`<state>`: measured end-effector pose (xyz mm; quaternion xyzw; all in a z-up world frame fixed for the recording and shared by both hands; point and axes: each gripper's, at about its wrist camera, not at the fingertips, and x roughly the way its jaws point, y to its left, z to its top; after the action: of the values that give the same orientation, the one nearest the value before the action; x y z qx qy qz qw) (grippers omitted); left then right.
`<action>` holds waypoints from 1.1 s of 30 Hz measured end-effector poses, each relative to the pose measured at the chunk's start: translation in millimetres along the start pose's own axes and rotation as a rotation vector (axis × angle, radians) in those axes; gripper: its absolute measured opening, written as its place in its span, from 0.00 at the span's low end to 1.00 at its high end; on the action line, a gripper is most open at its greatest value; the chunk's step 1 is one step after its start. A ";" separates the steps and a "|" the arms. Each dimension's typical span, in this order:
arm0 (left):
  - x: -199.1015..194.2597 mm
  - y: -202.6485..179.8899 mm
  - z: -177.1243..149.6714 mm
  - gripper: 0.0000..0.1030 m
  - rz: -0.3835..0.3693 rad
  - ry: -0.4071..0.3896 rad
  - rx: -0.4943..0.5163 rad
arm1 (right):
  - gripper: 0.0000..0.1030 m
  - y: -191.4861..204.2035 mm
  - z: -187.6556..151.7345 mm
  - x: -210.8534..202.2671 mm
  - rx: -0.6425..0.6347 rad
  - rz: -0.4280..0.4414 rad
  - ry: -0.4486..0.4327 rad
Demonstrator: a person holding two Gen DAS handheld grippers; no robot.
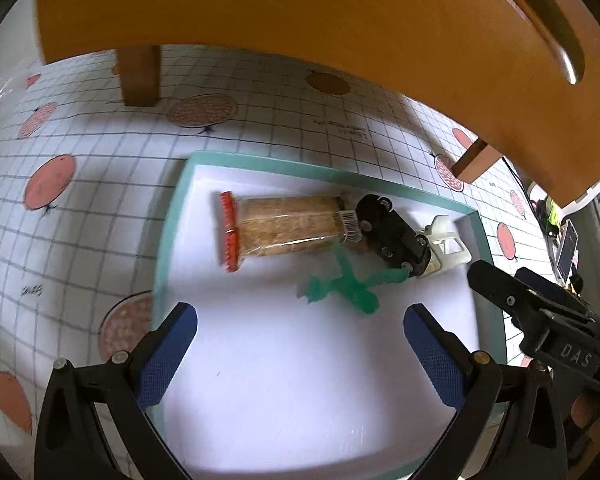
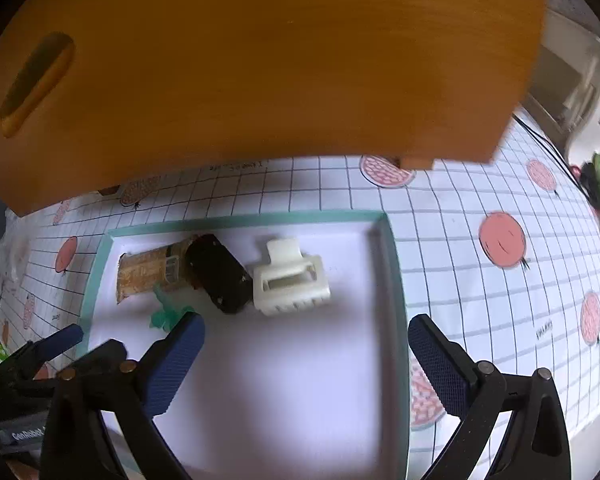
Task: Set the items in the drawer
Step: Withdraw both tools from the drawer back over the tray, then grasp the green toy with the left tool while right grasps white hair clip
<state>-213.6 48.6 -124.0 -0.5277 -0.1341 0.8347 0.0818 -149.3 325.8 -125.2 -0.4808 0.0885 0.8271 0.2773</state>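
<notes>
Both the left gripper (image 1: 300,330) and right gripper (image 2: 306,340) gape wide, empty, above the tray (image 2: 396,280), short of its white clip (image 2: 290,284).

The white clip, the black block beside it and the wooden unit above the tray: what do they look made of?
White clip: likely moulded plastic, matte ivory, with slots and teeth cast in. Black block: seemingly hard plastic, slightly glossy, small screws or rivets showing in the left wrist view. Wooden unit: wood or veneer, orange-brown with faint grain, satin; it has a routed handle slot.
</notes>
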 end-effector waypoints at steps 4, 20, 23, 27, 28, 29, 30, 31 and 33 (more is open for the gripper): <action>13.4 -2.0 1.8 0.99 0.000 0.006 0.013 | 0.99 0.7 0.8 9.8 0.000 -0.015 0.009; 28.8 -5.9 -1.5 0.99 0.013 0.008 0.072 | 0.92 -2.2 1.6 38.4 -0.039 -0.026 0.018; 30.1 -8.1 -0.9 0.99 -0.001 0.004 0.084 | 0.89 -1.7 2.9 43.1 -0.048 -0.041 0.020; 31.0 -11.4 0.1 0.99 -0.003 -0.009 0.108 | 0.84 -2.1 3.5 43.9 -0.033 -0.024 0.013; 30.8 -12.2 0.0 0.99 -0.003 -0.011 0.114 | 0.82 -2.0 3.7 44.2 -0.034 -0.022 0.012; 31.2 -13.1 0.2 0.99 -0.002 -0.013 0.121 | 0.79 -1.9 4.7 45.2 -0.032 -0.017 0.014; 31.6 -13.9 0.1 0.99 -0.002 -0.013 0.126 | 0.78 -1.8 4.3 45.5 -0.028 -0.009 0.016; 32.1 -14.6 0.0 0.99 -0.003 -0.015 0.131 | 0.76 -1.8 4.0 45.6 -0.025 0.000 0.019; 33.0 -16.0 -0.3 0.99 -0.002 -0.014 0.137 | 0.68 -1.6 3.7 46.7 -0.023 0.010 0.025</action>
<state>-227.6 73.1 -147.6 -0.5148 -0.0778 0.8456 0.1176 -169.1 346.1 -162.4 -0.4938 0.0849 0.8234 0.2663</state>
